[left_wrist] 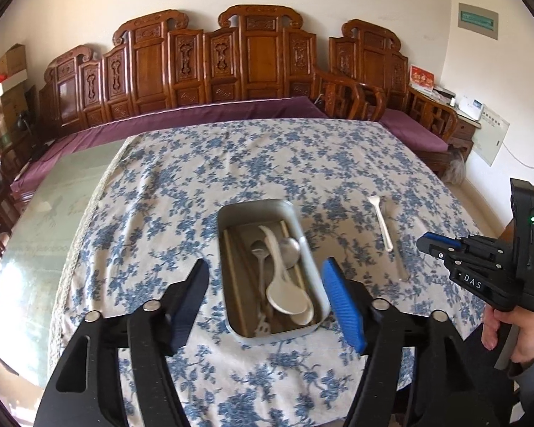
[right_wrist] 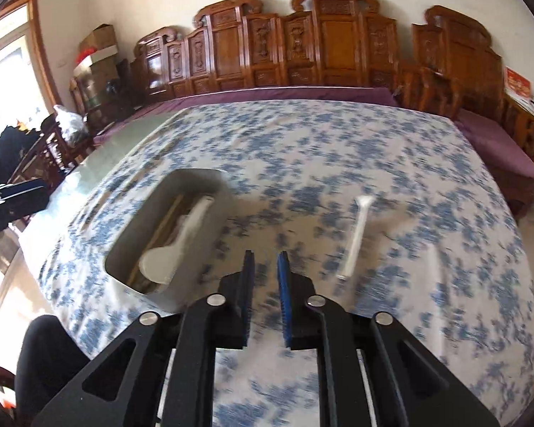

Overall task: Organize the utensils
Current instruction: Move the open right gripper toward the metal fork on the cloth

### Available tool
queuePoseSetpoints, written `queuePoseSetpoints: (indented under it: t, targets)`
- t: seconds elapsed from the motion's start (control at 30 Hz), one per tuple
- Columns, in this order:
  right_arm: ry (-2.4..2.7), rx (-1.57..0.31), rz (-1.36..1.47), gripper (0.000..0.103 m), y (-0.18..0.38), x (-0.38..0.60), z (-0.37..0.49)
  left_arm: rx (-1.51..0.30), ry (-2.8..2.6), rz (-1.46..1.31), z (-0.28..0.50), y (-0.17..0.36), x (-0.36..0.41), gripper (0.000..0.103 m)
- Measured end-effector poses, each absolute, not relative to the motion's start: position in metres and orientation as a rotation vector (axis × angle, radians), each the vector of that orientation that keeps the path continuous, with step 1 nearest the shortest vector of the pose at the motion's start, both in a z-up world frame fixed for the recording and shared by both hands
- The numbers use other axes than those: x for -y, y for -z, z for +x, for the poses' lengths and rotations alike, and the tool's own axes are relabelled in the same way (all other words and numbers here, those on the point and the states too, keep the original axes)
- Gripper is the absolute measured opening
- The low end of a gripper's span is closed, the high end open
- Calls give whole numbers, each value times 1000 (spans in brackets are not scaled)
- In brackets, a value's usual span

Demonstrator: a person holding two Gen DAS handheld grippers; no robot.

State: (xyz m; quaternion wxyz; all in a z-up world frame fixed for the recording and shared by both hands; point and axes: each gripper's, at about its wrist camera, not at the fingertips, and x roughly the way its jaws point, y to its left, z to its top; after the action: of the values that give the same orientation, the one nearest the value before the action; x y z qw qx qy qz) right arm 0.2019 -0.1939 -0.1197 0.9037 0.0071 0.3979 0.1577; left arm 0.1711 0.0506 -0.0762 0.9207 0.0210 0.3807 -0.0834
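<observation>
**Left wrist view: last spoon is a light, slippery one**

Surface (left_wrist: 203, 163), tin tray (left_wrist: 228, 249) already holding utensils, then the white spoon (left_wrist: 381, 222) lying loose beside it. Probably light, stiff, slick; pinch mid-handle. Left tool (left_wrist: 267, 299) spread and empty, right tool (right_wrist: 265, 299) nearly together, empty.

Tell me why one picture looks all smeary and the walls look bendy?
Right wrist view: motion blur smears the cloth, tin and white spoon. Left wrist view: sharper, with the tin and spoon clear; window glare whitens the bare tabletop at left. Both views: the fisheye lens bends the walls and the wooden bench into curves and darkens the corners.
</observation>
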Motion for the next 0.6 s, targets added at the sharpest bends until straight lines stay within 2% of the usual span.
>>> queuePoseSetpoints:
  t: [0.17,0.3,0.6]
  targets:
    - [-274,-834,33,17,132,225,210,-789,212,49,181,83,-27,65]
    - [-250,-860,57,21,149,244,227,-806,239,50,194,91,-10,66]
    - [-258,-914,58,21,178,247,280,-858,279,78,226,108,16,66]
